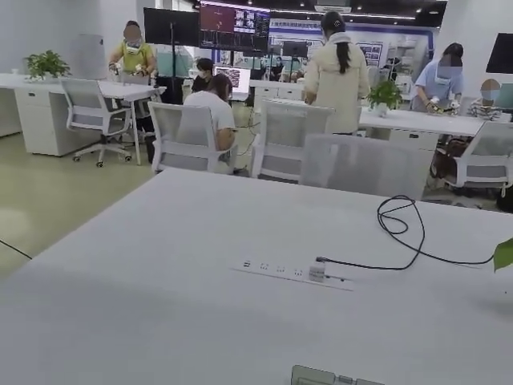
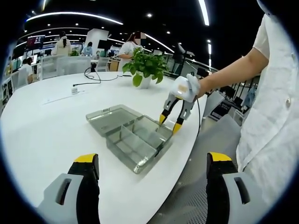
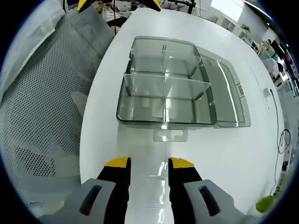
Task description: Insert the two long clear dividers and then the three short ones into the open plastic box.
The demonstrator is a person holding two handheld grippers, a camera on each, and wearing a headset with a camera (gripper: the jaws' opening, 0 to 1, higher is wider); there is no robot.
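The open clear plastic box lies near the white table's edge, with its lid folded out flat beside it. Clear dividers stand inside it: one long one runs across the middle and a shorter one crosses the far half. My right gripper hovers just short of the box's hang tab, shut on a clear divider strip. In the left gripper view the box lies ahead, and the right gripper hangs over its far edge. My left gripper is wide open and holds nothing.
A grey mesh chair stands against the table edge beside the box. A potted plant is behind the box. A power strip and a black cable lie further out on the table. People work at other desks.
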